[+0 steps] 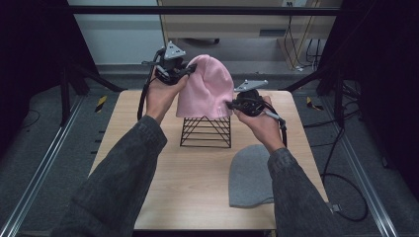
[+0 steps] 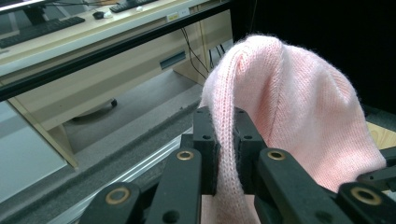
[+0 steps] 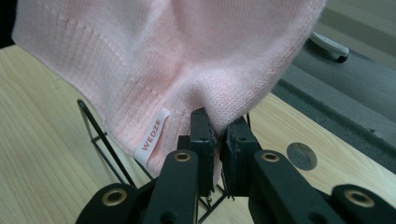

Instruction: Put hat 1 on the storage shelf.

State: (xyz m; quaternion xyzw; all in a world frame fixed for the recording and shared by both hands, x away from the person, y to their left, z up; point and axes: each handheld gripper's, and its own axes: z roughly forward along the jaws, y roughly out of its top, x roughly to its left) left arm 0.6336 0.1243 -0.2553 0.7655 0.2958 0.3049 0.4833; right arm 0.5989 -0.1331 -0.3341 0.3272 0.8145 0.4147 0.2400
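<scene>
A pink knit beanie (image 1: 207, 89) hangs over a black wire pyramid stand (image 1: 206, 132) at the middle of the wooden table. My left gripper (image 1: 190, 70) is shut on the beanie's upper left edge; in the left gripper view a fold of pink knit (image 2: 229, 140) is pinched between the jaws. My right gripper (image 1: 230, 104) is shut on the beanie's lower right hem (image 3: 219, 112), beside a white "WEDZE" label (image 3: 152, 135). The stand's black wire (image 3: 100, 137) shows under the hem.
A grey beanie (image 1: 251, 175) lies flat on the table's front right part (image 1: 197, 187). Black frame posts and cables stand around the table. A desk with a keyboard (image 2: 42, 28) is beyond the far edge.
</scene>
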